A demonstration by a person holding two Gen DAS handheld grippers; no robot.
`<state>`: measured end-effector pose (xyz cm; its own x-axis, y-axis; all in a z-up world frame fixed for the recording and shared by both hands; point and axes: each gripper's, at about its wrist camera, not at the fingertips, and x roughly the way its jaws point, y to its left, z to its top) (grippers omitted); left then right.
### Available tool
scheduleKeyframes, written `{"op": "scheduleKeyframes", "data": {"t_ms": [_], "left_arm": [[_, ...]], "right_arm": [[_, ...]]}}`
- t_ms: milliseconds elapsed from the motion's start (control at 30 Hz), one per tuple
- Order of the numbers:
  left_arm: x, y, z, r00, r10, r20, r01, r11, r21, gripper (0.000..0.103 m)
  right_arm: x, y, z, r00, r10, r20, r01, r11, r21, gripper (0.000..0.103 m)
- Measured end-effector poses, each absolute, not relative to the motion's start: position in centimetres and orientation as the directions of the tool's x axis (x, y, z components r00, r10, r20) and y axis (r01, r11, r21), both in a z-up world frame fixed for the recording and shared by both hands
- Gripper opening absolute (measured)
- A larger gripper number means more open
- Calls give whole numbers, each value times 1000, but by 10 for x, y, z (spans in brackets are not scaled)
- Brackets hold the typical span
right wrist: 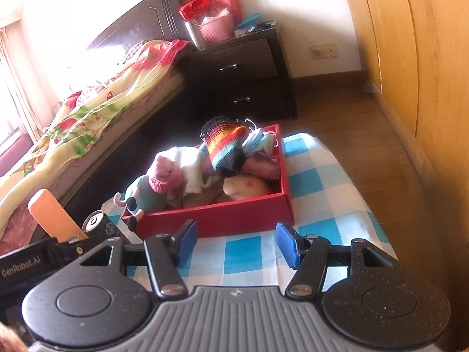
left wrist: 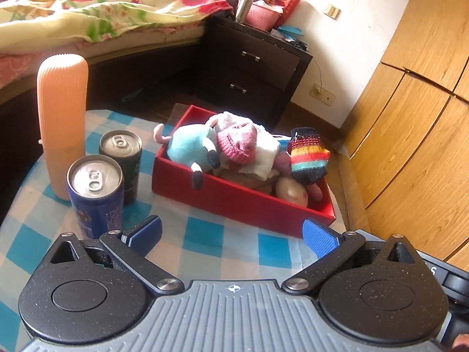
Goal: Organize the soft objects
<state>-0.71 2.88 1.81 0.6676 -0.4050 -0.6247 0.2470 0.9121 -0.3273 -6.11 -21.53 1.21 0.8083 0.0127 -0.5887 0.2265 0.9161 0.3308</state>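
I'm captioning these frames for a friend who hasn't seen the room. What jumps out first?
The red box on the blue-checked tablecloth grabs the eye, heaped with soft things: a teal plush toy, a pink knit hat and a rainbow-striped glove on top. Left of the box stand two drink cans and a tall ribbed peach container. Both claws hover empty in front of the box.

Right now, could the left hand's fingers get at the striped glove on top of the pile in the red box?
Probably yes. The left gripper stands wide open and empty, just short of the red box. The striped glove lies on top of the pile, uncovered, with only bare tablecloth and the low wall between.
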Motion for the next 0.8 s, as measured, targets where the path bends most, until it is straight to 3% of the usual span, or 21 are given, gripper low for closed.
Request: {"op": "scheduleKeyframes", "data": {"t_ms": [800], "left_arm": [[-10,24,12,688,-327,-648,227,945,-237,98]], "right_arm": [[-56,-213,-1,760,28,-649,241,916,322,42]]}}
